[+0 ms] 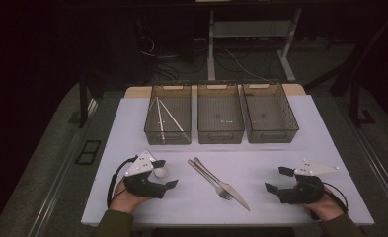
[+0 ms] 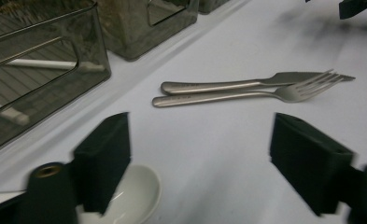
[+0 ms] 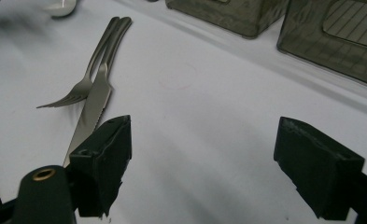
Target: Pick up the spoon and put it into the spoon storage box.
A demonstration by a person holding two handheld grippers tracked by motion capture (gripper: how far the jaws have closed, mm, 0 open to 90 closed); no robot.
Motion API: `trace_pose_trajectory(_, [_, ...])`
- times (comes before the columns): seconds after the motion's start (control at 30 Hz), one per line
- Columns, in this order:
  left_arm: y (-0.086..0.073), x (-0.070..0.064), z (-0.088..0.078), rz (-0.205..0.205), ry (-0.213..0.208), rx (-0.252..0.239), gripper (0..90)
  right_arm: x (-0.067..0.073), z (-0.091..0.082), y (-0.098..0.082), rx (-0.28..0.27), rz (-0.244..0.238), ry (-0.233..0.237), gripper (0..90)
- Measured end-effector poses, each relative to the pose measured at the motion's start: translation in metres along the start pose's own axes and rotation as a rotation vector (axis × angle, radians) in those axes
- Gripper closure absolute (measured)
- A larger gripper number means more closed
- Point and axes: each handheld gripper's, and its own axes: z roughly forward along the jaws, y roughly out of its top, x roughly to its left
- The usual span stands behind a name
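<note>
A steel fork (image 1: 224, 192) and a steel knife (image 1: 239, 199) lie side by side in the middle of the white table (image 1: 260, 158), handles pointing to the far left. A small white spoon (image 1: 161, 172) rests between the jaws of my left gripper (image 1: 166, 173), which is open. In the left gripper view the spoon bowl (image 2: 137, 193) sits beside the left jaw of that gripper (image 2: 200, 163), with the fork (image 2: 302, 91) and knife (image 2: 288, 78) beyond. My right gripper (image 1: 277, 179) is open and holds nothing; its own view (image 3: 200, 163) has the knife (image 3: 95, 105) and fork (image 3: 81, 88) ahead to the left.
Three grey see-through bins stand in a row at the back. The left bin (image 1: 168, 132) holds white chopsticks (image 1: 160, 117). The middle bin (image 1: 220, 133) and right bin (image 1: 271, 134) look bare inside. The person's hands hold the grippers near the front edge.
</note>
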Motion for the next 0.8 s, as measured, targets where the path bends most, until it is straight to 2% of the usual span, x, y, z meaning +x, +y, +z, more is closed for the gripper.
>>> trace_pose_trajectory(0.07, [-0.001,0.004,-0.004,0.013,-0.004,-0.001,37.7,0.001,0.001,0.0,0.012,-0.017,0.0,19.3])
trace_pose_trajectory(0.17, [-0.001,0.016,-0.006,0.003,0.008,0.015,52.6,0.003,0.002,0.0,0.014,-0.019,-0.001,19.3])
trace_pose_trajectory(0.3, [0.002,0.033,-0.003,-0.056,0.071,0.037,72.4,0.002,0.001,0.0,0.012,-0.015,-0.01,19.3])
trace_pose_trajectory(0.43, [0.005,0.048,0.002,-0.08,0.114,0.05,89.0,0.002,0.002,0.0,0.012,-0.014,-0.016,19.3])
trace_pose_trajectory(0.57, [0.005,0.065,0.008,-0.088,0.178,0.085,89.1,0.002,0.002,0.001,0.011,-0.012,-0.015,19.3])
trace_pose_trajectory(0.8, [0.003,0.092,0.022,-0.092,0.247,0.162,89.1,0.001,0.003,0.0,0.016,-0.014,-0.016,19.3])
